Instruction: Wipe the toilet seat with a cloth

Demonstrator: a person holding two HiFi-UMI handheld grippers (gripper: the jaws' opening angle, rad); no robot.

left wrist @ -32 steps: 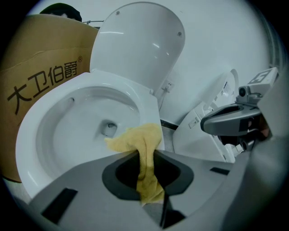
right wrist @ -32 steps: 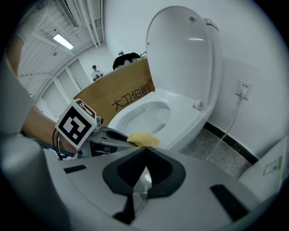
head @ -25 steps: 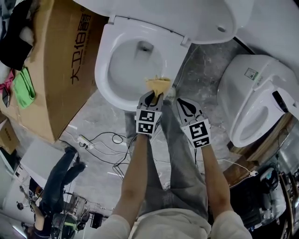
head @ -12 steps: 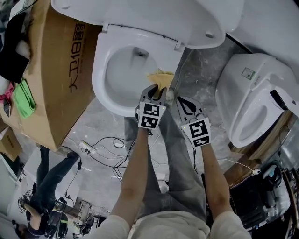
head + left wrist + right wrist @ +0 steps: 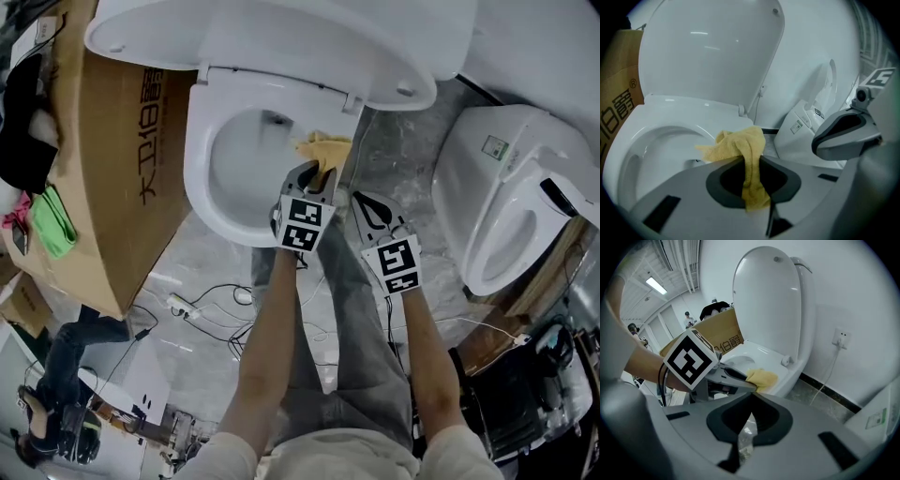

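Observation:
A white toilet stands with its lid [image 5: 281, 37] up and its seat [image 5: 202, 183] down. My left gripper [image 5: 314, 175] is shut on a yellow cloth [image 5: 325, 150], which lies on the seat's right side near the hinge. In the left gripper view the cloth [image 5: 740, 150] bunches on the seat [image 5: 656, 117] and hangs down between the jaws. My right gripper [image 5: 361, 202] hovers beside the left one, off the bowl's right edge, shut with nothing in it. The right gripper view shows the left gripper [image 5: 740, 378] and the cloth [image 5: 762, 378] on the seat.
A large cardboard box [image 5: 103, 169] stands left of the toilet, with green and dark cloths [image 5: 47, 220] on it. A second white toilet [image 5: 511, 202] lies on the right. Cables and a power strip [image 5: 183, 305] run over the marble floor. My legs [image 5: 366, 319] stand below.
The left gripper has pushed the cloth along the seat's right side toward the hinge. The right gripper has kept its place beside it.

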